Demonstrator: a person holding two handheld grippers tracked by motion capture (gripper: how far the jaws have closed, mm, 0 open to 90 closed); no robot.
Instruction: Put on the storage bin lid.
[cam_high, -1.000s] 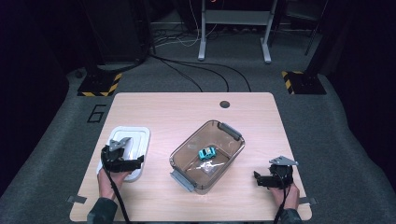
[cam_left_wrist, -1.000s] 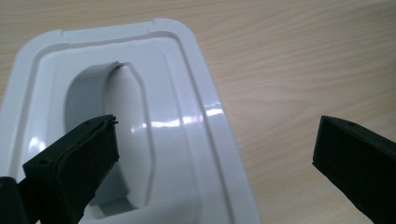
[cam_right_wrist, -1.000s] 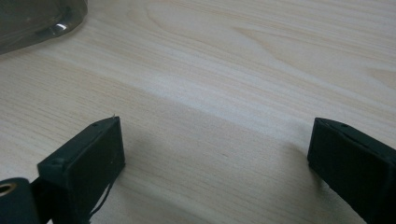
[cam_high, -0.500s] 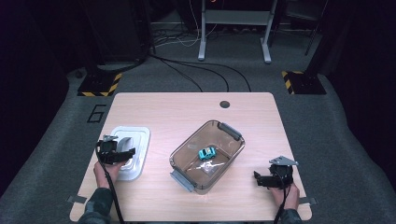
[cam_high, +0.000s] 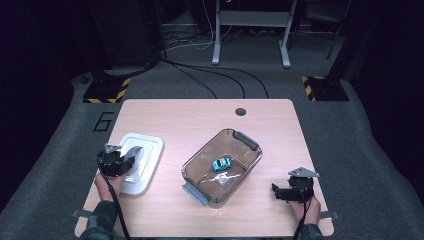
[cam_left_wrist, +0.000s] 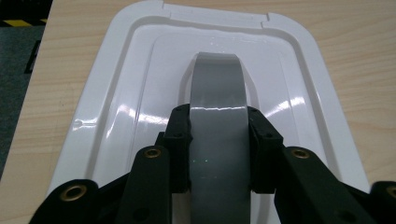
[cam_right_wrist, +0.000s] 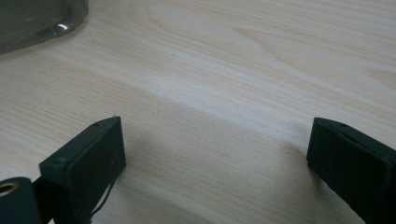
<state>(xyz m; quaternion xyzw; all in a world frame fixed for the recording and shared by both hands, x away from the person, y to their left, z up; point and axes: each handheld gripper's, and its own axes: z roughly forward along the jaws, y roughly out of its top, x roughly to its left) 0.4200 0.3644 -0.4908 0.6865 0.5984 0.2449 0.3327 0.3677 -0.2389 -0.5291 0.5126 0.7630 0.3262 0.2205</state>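
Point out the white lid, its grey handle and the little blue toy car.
white lid (cam_left_wrist: 130, 84): left gripper view, glossy top left of the handle.
grey handle (cam_left_wrist: 217, 93): left gripper view, middle of the strap.
blue toy car (cam_high: 221, 163): high view, its roof.

The white lid (cam_left_wrist: 140, 93) lies flat on the desk's left side. Its grey arched handle (cam_left_wrist: 217, 121) runs along the middle.
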